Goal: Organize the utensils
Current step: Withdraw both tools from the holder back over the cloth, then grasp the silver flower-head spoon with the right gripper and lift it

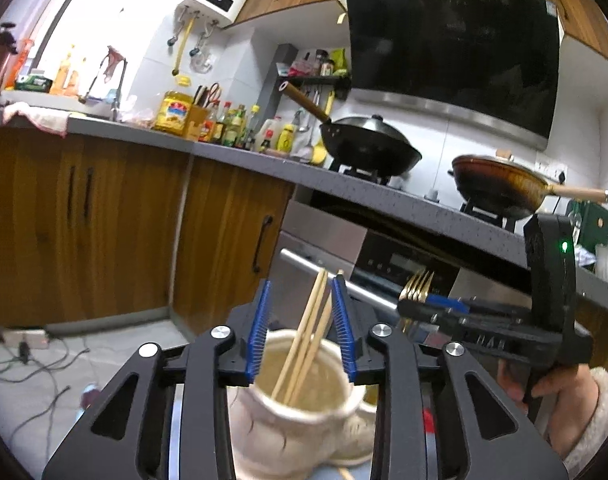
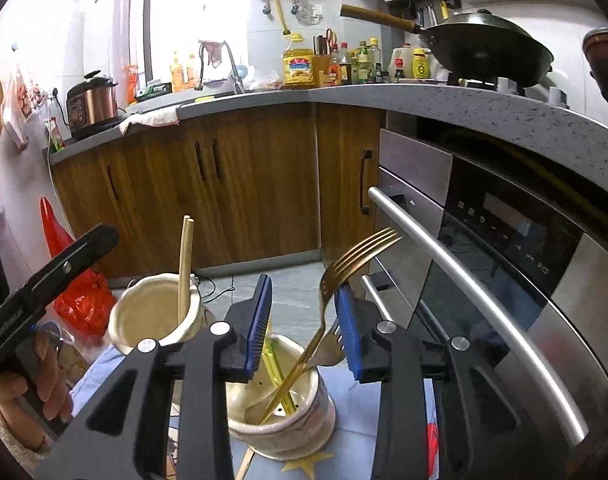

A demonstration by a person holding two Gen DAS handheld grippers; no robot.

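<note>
I am working low in a kitchen, in front of a steel oven [image 2: 503, 264] set under a grey counter [image 2: 423, 100].

Landmark: a cream ceramic holder with chopsticks [image 1: 304, 404], standing on a pale blue surface [image 2: 359, 404].

My left gripper [image 1: 300, 332] hangs just above this holder, its blue-padded fingers [image 1: 260, 328] spread apart on either side of the holder's mouth. A pair of wooden chopsticks [image 1: 309, 332] stands in the holder, leaning, with the tips rising up between the open fingers. I cannot tell whether the pads touch them; there seems to be a gap on each side.

Just to the right of that holder stands a second cream holder [image 2: 280, 412]. My right gripper [image 2: 304, 328] hovers above it, fingers also spread wide, gripping nothing. A gold fork [image 2: 343, 280] stands in this second holder, handle down, tines curving up and to the right past the right finger's blue pad [image 2: 349, 328]. A yellow-green utensil [image 2: 278, 372] lies in the same holder beside the fork, and a silver utensil head shows behind the fork's neck.

From the right wrist view, the chopstick holder sits to the left of the fork holder, almost touching it.

On the counter behind are a black wok [image 1: 367, 144], a brown pan [image 1: 499, 184] and a row of bottles [image 1: 236, 124].
</note>
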